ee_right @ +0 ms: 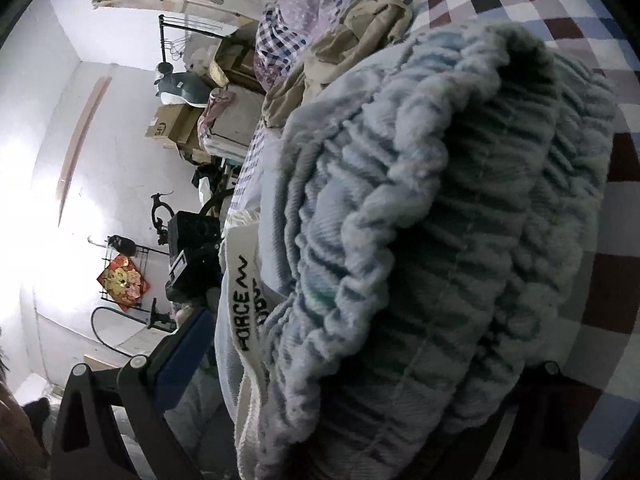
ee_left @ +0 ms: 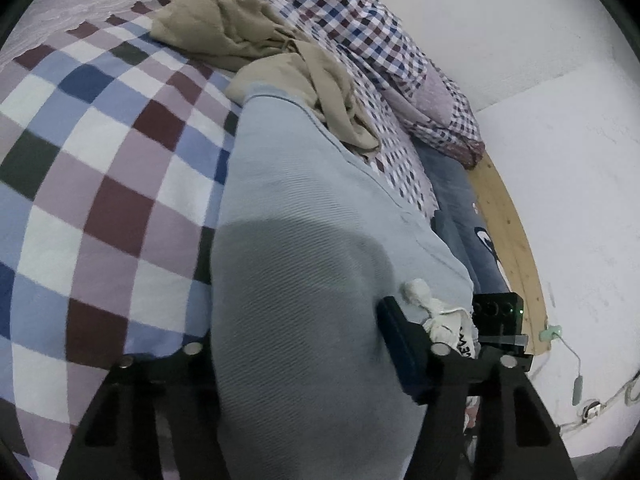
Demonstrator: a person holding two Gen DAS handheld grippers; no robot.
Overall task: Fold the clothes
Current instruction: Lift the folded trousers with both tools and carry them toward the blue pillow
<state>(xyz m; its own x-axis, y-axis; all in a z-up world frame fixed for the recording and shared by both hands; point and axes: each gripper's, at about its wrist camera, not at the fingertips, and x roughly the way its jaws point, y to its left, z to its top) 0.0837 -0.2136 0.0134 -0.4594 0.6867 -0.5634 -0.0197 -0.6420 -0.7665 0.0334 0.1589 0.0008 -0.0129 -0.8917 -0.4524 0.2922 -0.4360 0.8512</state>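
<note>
A light blue knit sweater (ee_left: 300,240) lies lengthwise on the checked bed cover (ee_left: 100,160). Its near end rises between the fingers of my left gripper (ee_left: 292,332), which is shut on it; the blue right pad presses the fabric. A white neck label (ee_left: 448,324) shows beside my right gripper (ee_left: 498,316). In the right wrist view the sweater's ribbed edge (ee_right: 460,220) is bunched close to the lens. It fills the gap of my right gripper (ee_right: 372,340), whose jaws stand wide apart. The label (ee_right: 244,304) and my left gripper (ee_right: 192,252) sit at its left.
A crumpled beige garment (ee_left: 224,24) lies past the sweater's far end, with a small-check shirt (ee_left: 360,28) beside it. Blue jeans (ee_left: 460,208) hang along the wooden bed edge (ee_left: 508,232) by the white wall. Cardboard boxes (ee_right: 176,124) and a rack stand beyond the bed.
</note>
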